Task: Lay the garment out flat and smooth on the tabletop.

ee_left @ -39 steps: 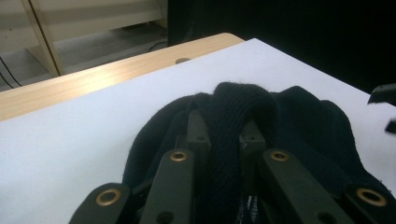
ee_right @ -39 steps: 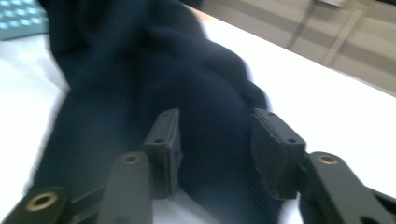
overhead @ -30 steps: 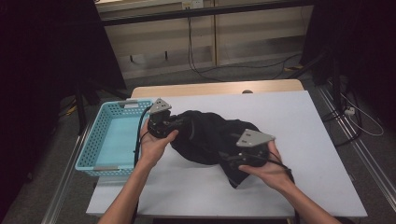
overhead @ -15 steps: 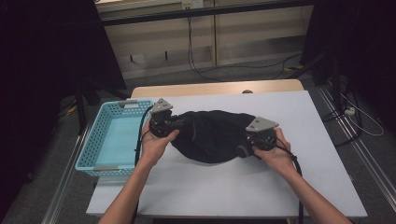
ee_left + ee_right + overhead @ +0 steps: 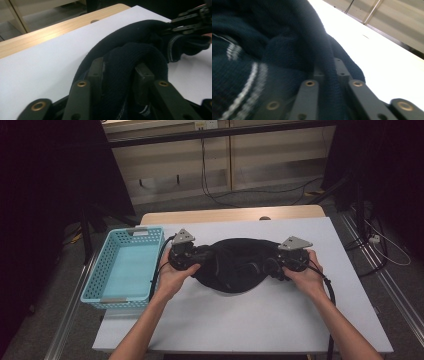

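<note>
A knit garment (image 5: 235, 265) lies bunched near the middle of the counter (image 5: 260, 320). The left tongs (image 5: 200, 256) sit at its left end and the right tongs (image 5: 267, 266) at its right end, each with a fold of the knit between its 2 jaws. A basket (image 5: 107, 270) stands at the counter's left edge, just left of the left tongs. Behind the counter, cables (image 5: 220, 195) lie on the floor.

Grey floor (image 5: 280, 200), dark curtains (image 5: 45, 195), pale wall panels (image 5: 165, 165)
</note>
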{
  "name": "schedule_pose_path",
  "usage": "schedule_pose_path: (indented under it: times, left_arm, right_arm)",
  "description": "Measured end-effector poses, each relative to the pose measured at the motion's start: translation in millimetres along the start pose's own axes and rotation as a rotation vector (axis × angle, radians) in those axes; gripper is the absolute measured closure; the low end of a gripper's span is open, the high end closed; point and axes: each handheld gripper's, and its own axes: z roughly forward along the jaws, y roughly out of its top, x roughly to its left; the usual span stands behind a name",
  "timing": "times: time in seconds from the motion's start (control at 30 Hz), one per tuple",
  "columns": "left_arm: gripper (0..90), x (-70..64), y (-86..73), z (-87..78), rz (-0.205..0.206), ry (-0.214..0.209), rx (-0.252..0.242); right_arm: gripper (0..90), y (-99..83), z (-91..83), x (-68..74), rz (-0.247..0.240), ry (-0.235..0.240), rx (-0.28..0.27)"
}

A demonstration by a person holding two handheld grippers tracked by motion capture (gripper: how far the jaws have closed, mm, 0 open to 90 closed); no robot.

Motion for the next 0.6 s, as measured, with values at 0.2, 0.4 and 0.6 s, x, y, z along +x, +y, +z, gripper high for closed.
schedule_pose_path:
  times: [0.2,0.4,0.6]
  left_arm:
    - [71.8,1.7,2.6,-9.3,-0.006,0.000,-0.020]
    - [74.3,1.7,4.0,-11.9,-0.010,0.007,-0.037]
    - [79.8,5.3,1.4,-9.7,-0.017,0.052,-0.005]
  right_arm:
    - [50.8,14.9,-27.0,9.1,0.030,0.036,-0.087]
    - [56.7,29.5,-45.7,34.7,-0.018,0.132,-0.159]
    - [50.6,24.8,-19.5,60.0,-0.083,0.221,-0.061]
